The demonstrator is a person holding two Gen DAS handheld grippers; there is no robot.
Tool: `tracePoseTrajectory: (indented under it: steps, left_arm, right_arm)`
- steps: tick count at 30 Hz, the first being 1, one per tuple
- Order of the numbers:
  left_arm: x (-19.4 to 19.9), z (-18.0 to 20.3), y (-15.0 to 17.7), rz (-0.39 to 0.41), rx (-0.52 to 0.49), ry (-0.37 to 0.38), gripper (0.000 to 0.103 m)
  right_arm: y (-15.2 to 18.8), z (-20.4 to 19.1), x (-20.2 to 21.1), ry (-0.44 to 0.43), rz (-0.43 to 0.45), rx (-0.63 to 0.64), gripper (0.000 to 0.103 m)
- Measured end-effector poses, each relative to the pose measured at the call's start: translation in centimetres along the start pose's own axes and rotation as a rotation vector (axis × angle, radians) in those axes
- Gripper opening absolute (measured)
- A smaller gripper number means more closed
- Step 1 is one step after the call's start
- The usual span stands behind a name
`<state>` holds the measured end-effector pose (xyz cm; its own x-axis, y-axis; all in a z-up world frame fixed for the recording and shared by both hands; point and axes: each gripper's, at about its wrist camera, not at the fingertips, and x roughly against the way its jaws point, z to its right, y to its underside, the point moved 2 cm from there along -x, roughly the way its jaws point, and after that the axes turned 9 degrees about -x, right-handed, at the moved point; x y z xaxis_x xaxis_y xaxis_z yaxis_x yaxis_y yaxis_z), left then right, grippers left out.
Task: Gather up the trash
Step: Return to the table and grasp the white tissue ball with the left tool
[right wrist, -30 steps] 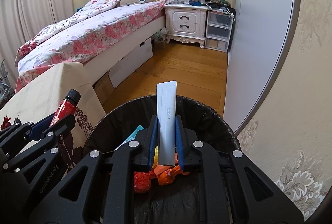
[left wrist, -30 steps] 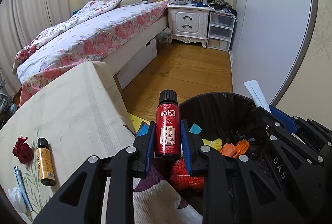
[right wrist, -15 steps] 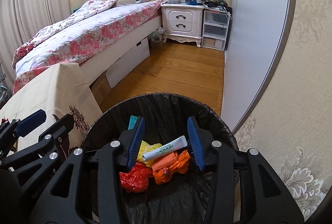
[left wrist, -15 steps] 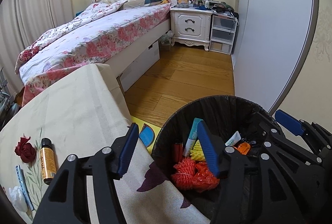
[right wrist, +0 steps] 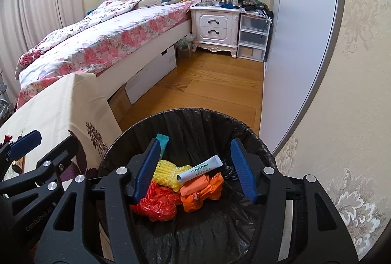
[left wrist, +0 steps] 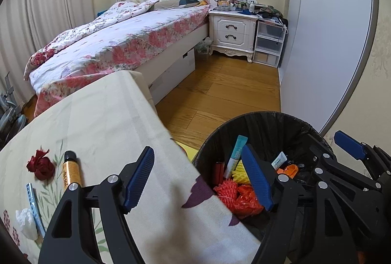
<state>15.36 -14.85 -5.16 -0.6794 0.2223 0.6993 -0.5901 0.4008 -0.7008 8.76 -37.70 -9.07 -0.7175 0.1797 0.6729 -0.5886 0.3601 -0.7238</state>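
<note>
A black-lined trash bin (left wrist: 268, 122) (right wrist: 190, 114) stands on the floor beside the cloth-covered table (left wrist: 102, 117). Above the table edge and the bin rim, my left gripper (left wrist: 195, 154) has its jaws opening, with nothing held between them. A red bottle (left wrist: 217, 169) lies in the bin under it. My right gripper (right wrist: 195, 144) hangs over the bin, jaws opening and empty. Below it a white tube (right wrist: 200, 169) rests on orange wrappers (right wrist: 202, 188), yellow netting (right wrist: 168, 172) and red netting (right wrist: 158, 202).
On the table's left lie an amber bottle (left wrist: 70, 171), a red flower-like scrap (left wrist: 40, 165), a blue strip (left wrist: 34, 207) and a white crumpled tissue (left wrist: 25, 220). A bed (left wrist: 117, 43), nightstand (left wrist: 232, 31) and wardrobe door (left wrist: 330, 43) border the wooden floor.
Both grippers have gone from shut to open. The red bottle left the left gripper and the white tube left the right one; both now lie in the bin.
</note>
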Motion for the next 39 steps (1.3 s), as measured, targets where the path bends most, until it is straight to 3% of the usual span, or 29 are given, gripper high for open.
tracePoseTrajectory:
  steps: [16,39]
  left_arm:
    - [4.7,-5.2,4.0,-0.003,0.116,-0.067,0.073]
    - [9.2,-17.0,12.4,-0.063,0.322,-0.266,0.073]
  right_arm:
    - [2.1,-3.5,3.5,-0.072,-0.007,0.075,0.065]
    - [6.7,-14.6,6.7,-0.255,-0.044,0.268,0.065]
